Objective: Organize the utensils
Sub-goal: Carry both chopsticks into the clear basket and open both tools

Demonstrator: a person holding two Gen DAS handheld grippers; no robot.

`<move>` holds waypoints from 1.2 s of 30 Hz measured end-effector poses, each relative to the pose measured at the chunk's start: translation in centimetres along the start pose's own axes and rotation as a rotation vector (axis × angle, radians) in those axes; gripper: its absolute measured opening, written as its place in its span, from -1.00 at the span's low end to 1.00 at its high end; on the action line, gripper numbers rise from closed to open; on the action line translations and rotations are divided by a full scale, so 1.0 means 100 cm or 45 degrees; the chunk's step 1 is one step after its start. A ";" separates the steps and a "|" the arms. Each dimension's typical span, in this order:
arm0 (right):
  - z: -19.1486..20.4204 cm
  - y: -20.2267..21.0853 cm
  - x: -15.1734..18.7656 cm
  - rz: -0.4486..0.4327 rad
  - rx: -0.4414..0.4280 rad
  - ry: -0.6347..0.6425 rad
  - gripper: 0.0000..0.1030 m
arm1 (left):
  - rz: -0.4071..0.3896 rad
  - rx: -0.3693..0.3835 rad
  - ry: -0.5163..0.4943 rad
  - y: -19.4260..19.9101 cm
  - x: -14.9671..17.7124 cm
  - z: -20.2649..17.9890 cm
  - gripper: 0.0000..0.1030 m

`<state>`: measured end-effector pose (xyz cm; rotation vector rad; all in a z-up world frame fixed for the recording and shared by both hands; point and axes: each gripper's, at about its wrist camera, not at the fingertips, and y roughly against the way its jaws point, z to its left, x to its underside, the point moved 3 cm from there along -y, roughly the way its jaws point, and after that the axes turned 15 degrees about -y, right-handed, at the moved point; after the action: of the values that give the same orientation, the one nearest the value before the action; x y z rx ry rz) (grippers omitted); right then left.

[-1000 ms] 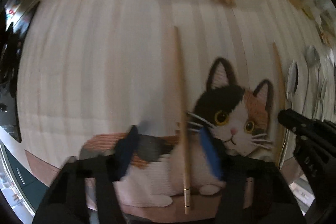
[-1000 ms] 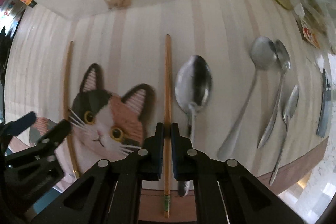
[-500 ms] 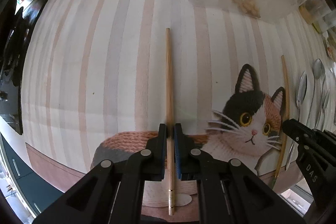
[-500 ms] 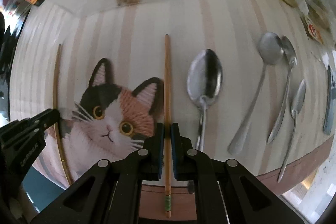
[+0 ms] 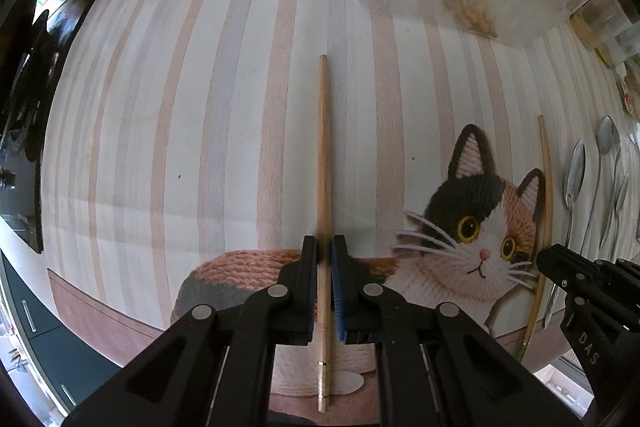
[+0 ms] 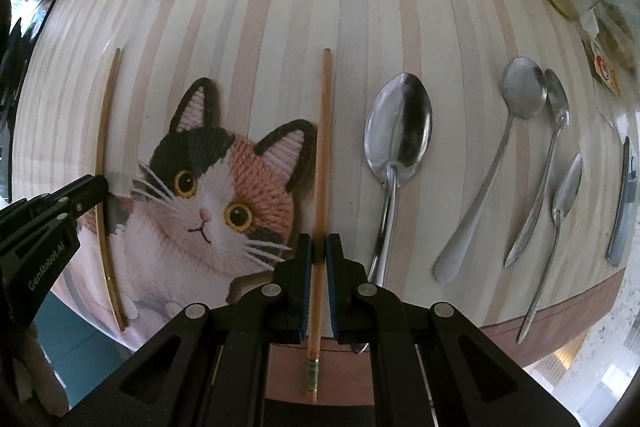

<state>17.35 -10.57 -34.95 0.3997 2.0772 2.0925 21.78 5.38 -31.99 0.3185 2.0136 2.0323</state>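
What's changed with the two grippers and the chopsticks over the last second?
The left gripper closed onto its chopstick, which sat between open jaws a second ago. The right gripper stayed shut on the other chopstick. The spoons haven't moved.

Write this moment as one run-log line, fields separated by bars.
left gripper: shut on left chopstick | right gripper: shut on right chopstick | spoons: on mat
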 end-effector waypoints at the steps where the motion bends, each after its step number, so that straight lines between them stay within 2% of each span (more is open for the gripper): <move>1: 0.005 0.004 -0.004 0.000 0.000 0.000 -0.84 | 0.000 -0.004 -0.003 0.000 0.001 0.001 -0.90; 9: -0.006 0.023 -0.025 -0.012 -0.018 -0.020 -0.84 | -0.002 -0.032 -0.026 0.000 -0.003 -0.013 -0.90; 12: -0.005 0.027 -0.024 -0.033 -0.003 -0.010 -0.85 | -0.009 -0.076 -0.060 0.001 -0.002 -0.022 -0.90; 16: -0.003 0.028 -0.014 -0.081 0.018 -0.003 -0.86 | -0.010 -0.079 -0.051 0.004 0.003 -0.027 -0.91; 19: -0.007 0.030 -0.007 -0.074 -0.015 -0.024 -0.86 | -0.038 -0.090 -0.043 0.015 0.008 -0.028 -0.91; 28: -0.013 0.071 0.000 -0.160 -0.111 -0.021 -0.86 | -0.209 -0.115 -0.014 0.084 0.011 -0.027 -0.91; 36: -0.013 0.141 -0.011 -0.267 -0.253 -0.012 -0.86 | -0.424 -0.116 0.014 0.167 -0.020 -0.010 -0.92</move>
<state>18.96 -12.42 -20.93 0.1559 1.7956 2.1379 22.84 3.74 -15.21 -0.0448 1.8286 1.9089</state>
